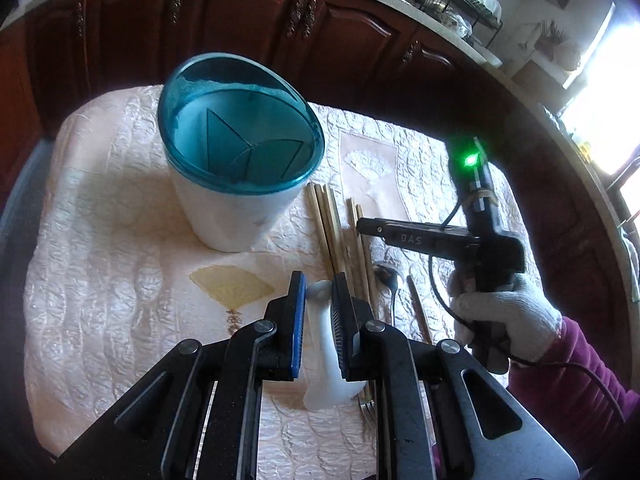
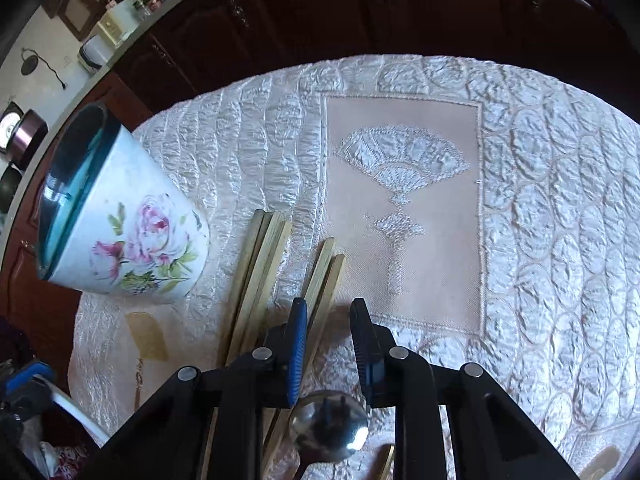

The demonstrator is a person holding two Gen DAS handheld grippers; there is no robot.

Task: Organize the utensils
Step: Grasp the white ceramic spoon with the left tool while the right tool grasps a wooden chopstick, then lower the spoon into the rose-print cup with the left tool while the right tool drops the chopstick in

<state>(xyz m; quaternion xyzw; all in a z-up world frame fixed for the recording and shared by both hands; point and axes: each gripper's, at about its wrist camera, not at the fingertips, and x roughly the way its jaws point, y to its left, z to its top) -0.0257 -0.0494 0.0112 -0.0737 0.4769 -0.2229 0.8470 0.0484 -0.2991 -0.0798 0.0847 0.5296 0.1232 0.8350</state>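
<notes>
A white floral utensil holder (image 1: 236, 216) with a teal divided insert stands at the back left of the table; it also shows in the right wrist view (image 2: 132, 240). My left gripper (image 1: 319, 286) is shut on a white ceramic spoon (image 1: 324, 360), held above the cloth in front of the holder. Several wooden chopsticks (image 1: 332, 232) lie right of the holder and show in the right wrist view (image 2: 260, 276). My right gripper (image 2: 328, 312) is open above a metal spoon (image 2: 328, 426) lying beside the chopsticks.
A quilted cream tablecloth (image 2: 560, 200) covers the table. Dark wooden cabinets (image 1: 240, 20) stand close behind it. A fork's tines (image 1: 366, 404) lie under the left gripper. The right gripper's body and gloved hand (image 1: 504, 312) hover right of the chopsticks.
</notes>
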